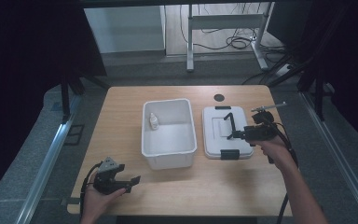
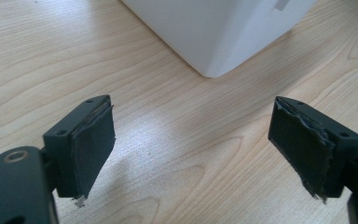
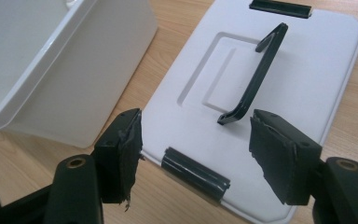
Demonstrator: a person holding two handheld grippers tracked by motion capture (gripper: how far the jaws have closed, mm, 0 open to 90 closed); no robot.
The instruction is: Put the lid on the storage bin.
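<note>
A white plastic bin (image 1: pixel 170 161) stands open in the middle of the wooden table, with a small white bottle (image 1: pixel 153 121) lying inside near its far left corner. To its right lies the bin's white lid (image 1: pixel 214 142), flat, with its black handle (image 1: pixel 228 122) raised. My right gripper (image 1: pixel 235 135) hovers open over the lid's near right part. In the right gripper view the handle (image 3: pixel 256 77) sits just ahead of the spread jaws and a black latch (image 3: pixel 196 172) lies below them. My left gripper (image 1: pixel 133 179) is open low over the table, near the front left, with nothing between its jaws.
The bin's corner (image 2: pixel 214 28) rises just ahead of the left gripper (image 2: pixel 193 140), with bare wood between. A round cable hole (image 1: pixel 219 97) sits at the table's far edge. Beyond the table stand a desk frame and loose cables (image 1: pixel 235 42); black curtains hang on both sides.
</note>
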